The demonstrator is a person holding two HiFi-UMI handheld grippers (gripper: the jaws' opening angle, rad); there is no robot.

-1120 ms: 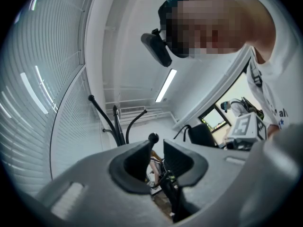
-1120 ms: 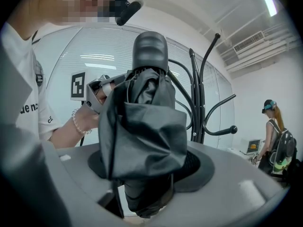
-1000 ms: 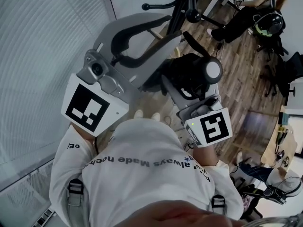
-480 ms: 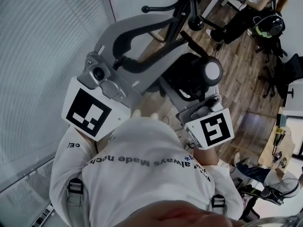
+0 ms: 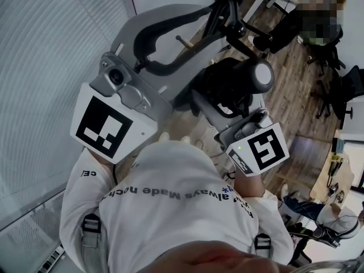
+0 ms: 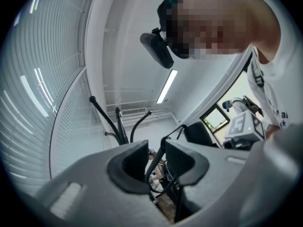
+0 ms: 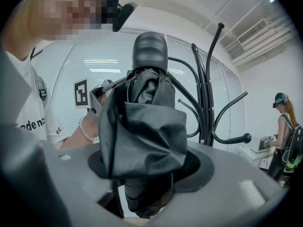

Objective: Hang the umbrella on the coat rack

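The right gripper [image 7: 149, 171] pinches the folded black umbrella [image 7: 142, 126], held near the coat rack [image 7: 206, 103]. The left gripper [image 6: 155, 163] has its jaws spread, and a thin dark cord [image 6: 159, 149] passes through the gap.

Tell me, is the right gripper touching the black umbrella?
Touching. The right gripper view shows the right gripper with both jaws pressed against the folded black umbrella, whose fabric bulges out above them.

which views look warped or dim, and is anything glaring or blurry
Left gripper view: heavy fisheye, black corners, blinds bowed into arcs, ceiling light blown out. Right gripper view: same fisheye bends the coat rack; the umbrella looms close yet looks sharp. Head view: dim and greyish, no motion blur.
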